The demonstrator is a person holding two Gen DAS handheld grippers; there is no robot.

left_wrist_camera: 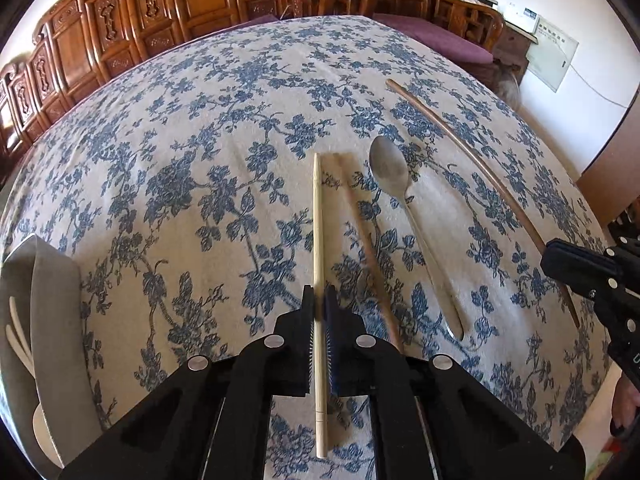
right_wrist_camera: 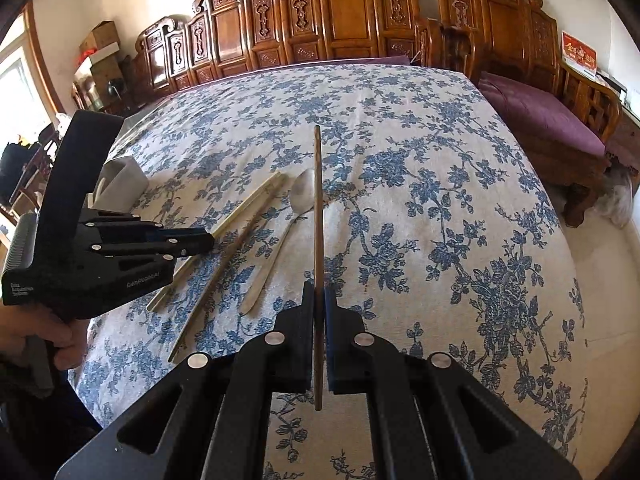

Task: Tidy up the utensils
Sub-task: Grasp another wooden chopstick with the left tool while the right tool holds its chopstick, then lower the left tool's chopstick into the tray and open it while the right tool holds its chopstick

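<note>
We have both tongs closed, each on one chopstick. The left tongs (left_wrist_camera: 319,300) pinch a pale bamboo chopstick (left_wrist_camera: 318,216), straw-coloured and straight, which runs away from us over the tabletop (left_wrist_camera: 200,128); its near end sticks out behind the pads and its far tip reaches toward the middle of the blue floral cloth. The right tongs (right_wrist_camera: 319,300) are clamped on a dark brown chopstick (right_wrist_camera: 318,200), thin and smooth, gripped near its near end, with its long far part reaching out over the cloth.

Between the two held sticks, two utensils lie flat on the cloth. A second light brown chopstick (left_wrist_camera: 360,232) rests just right of the pale one, slanting slightly so that the two far tips sit close together. To its right lies a metal spoon (left_wrist_camera: 404,200), dull silver, bowl at the far end and facing up, handle pointing toward us.

At the near left edge of the tabletop stands a grey holder (left_wrist_camera: 52,300) with pale utensil handles (left_wrist_camera: 18,332) inside it. A hand (right_wrist_camera: 48,336) holds the left tool's grip.
</note>
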